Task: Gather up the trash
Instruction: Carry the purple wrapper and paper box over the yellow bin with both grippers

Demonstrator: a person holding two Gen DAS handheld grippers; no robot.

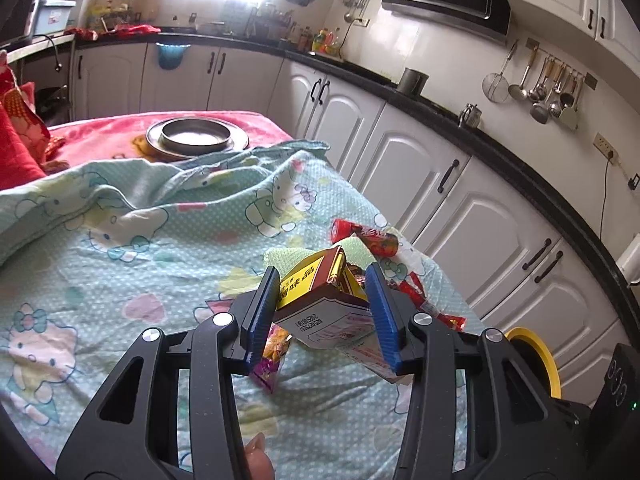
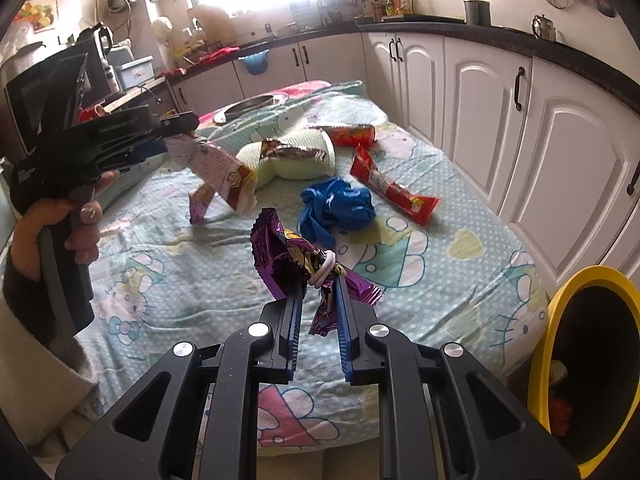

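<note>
While the left gripper [image 1: 322, 300] clamps a yellow-and-red carton [image 1: 320, 300] just above the sheet [image 1: 140, 248], a small wrapper [image 1: 272, 356] hangs beneath, perhaps caught too. From the right wrist, the right gripper [image 2: 318, 300] pinches a purple wrapper [image 2: 296, 260] above the near sheet, the yellow bin [image 2: 560, 320] near right.

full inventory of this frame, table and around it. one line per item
carton: 1, yellow, red and white, held by left gripper
purple wrapper: 1, held by right gripper
red wrappers: 2, on the cloth, far right
blue bag: 1, crumpled, mid-table
pale green cloth roll: 1, torn wrapper on it
metal dish: 1, far end
bin: 1, yellow rim, right of table
left gripper: jaws clamped on carton
right gripper: jaws clamped on purple wrapper
</note>
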